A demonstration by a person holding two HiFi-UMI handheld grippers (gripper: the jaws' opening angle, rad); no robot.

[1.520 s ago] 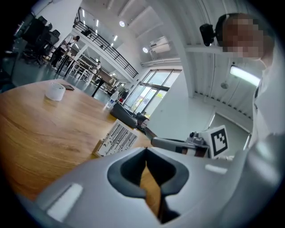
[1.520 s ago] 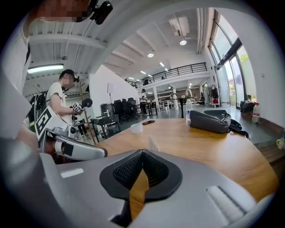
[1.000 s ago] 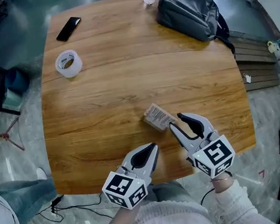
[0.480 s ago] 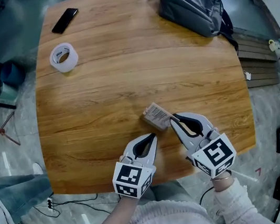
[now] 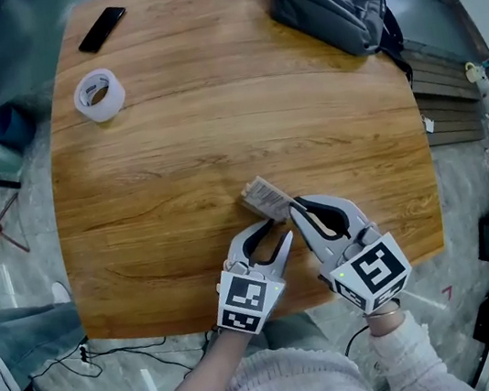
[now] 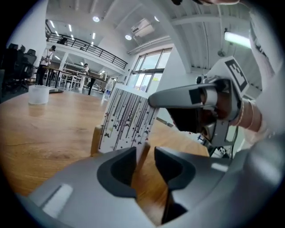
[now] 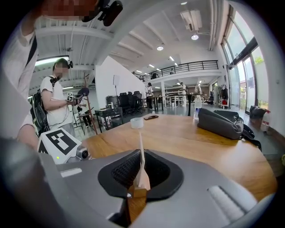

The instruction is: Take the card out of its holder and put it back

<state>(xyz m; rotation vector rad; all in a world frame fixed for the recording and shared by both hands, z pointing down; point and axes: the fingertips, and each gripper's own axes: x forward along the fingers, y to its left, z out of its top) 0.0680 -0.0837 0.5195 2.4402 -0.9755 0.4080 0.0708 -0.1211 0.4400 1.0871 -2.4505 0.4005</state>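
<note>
left gripper: moved from near table edge, farther in and right, up to holder | left jaws: were shut, just opened wide, holder's end now between them, pads not pressing | right gripper jaws: were wide, just closed onto card edge

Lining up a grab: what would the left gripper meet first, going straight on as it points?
Most likely the wooden holder: its near end stands between the left gripper's jaws, which have just been opening. The card stands in it.
</note>
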